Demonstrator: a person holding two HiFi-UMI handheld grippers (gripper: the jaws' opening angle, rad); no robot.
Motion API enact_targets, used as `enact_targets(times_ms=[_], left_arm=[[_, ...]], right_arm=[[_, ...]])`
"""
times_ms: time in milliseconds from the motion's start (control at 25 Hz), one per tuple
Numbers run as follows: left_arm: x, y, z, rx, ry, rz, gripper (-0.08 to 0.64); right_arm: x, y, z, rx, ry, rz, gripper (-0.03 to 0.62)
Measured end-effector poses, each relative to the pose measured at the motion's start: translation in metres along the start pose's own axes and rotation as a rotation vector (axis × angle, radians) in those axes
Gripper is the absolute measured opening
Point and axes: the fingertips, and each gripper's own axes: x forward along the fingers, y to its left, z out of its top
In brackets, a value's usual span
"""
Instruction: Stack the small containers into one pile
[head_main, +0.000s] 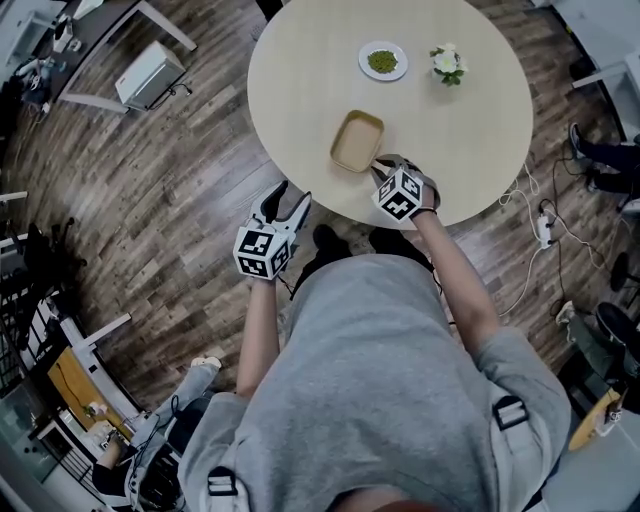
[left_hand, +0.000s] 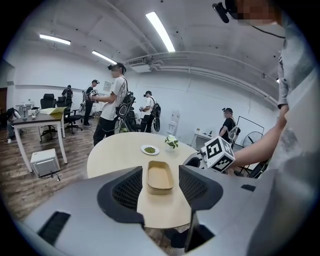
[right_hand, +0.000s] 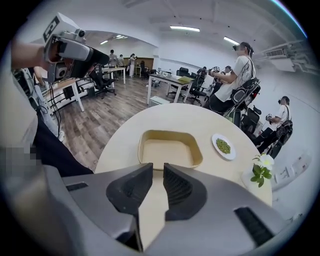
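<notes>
A pile of tan, shallow containers (head_main: 357, 141) (left_hand: 160, 176) (right_hand: 169, 148) rests on the round pale table (head_main: 300, 80), close to its near edge. My right gripper (head_main: 385, 165) (right_hand: 158, 182) hovers just behind the pile's near rim, pointing steeply down. Its jaws stand a narrow gap apart with nothing between them. My left gripper (head_main: 287, 205) (left_hand: 160, 187) hangs off the table's near left edge, over the wooden floor. It is wide open and empty, and it faces the pile from a distance.
Farther back on the table are a white plate of green bits (head_main: 383, 60) and a small flower pot (head_main: 448, 63). A white box (head_main: 148, 73) stands on the floor at left, cables (head_main: 545, 225) lie at right. Several people and desks fill the room behind.
</notes>
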Motion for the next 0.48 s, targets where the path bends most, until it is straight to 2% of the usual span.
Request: enact_targets(times_ms=[200, 480], left_arm=[[0.007, -0.013, 0.0, -0.002, 0.0, 0.009, 0.242], [0.025, -0.033, 0.005, 0.002, 0.0, 0.011, 0.242]], right_arm=[[-0.014, -0.008, -0.016, 0.031, -0.032, 0.011, 0.014], [-0.03, -0.024, -0.047, 0.08, -0.045, 0.016, 0.011]])
